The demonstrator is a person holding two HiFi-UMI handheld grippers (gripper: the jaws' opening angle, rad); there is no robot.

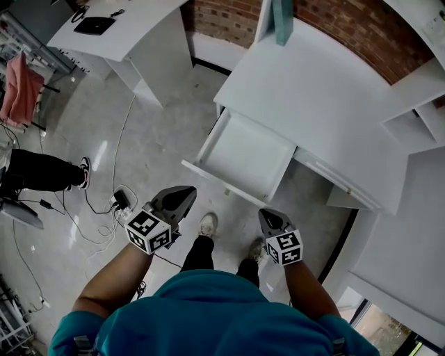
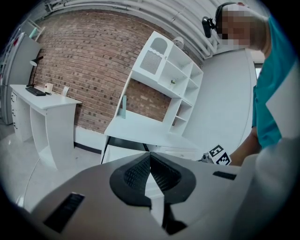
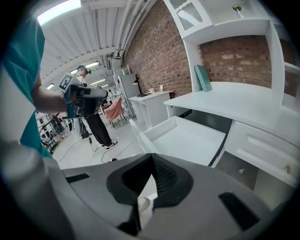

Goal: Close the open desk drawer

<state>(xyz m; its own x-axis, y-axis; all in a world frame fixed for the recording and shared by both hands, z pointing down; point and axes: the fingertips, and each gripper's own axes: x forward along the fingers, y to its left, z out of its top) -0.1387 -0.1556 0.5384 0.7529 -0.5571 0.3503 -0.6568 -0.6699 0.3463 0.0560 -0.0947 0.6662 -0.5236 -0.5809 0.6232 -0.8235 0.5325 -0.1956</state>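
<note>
— And the drawer (image 1: 247,157)?
— Pulled out of smooth white desk (image 1: 327,97), shallow box, open, just ahead of grippers
— Jaws?
— Closed tip to tip, empty: left gripper (image 2: 150,157), right gripper (image 3: 152,158); ribbed black pads (image 2: 137,174) seen only in gripper views

On my white table (image 1: 327,90), one teal book (image 1: 281,21) stands upright near the back left corner. The table's drawer (image 1: 247,156) hangs open under the front edge.

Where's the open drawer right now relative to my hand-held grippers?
In the head view, the open drawer sticks out from under the white desk at centre frame, just ahead of the left hand-held gripper and right hand-held gripper, touched by neither.
</note>
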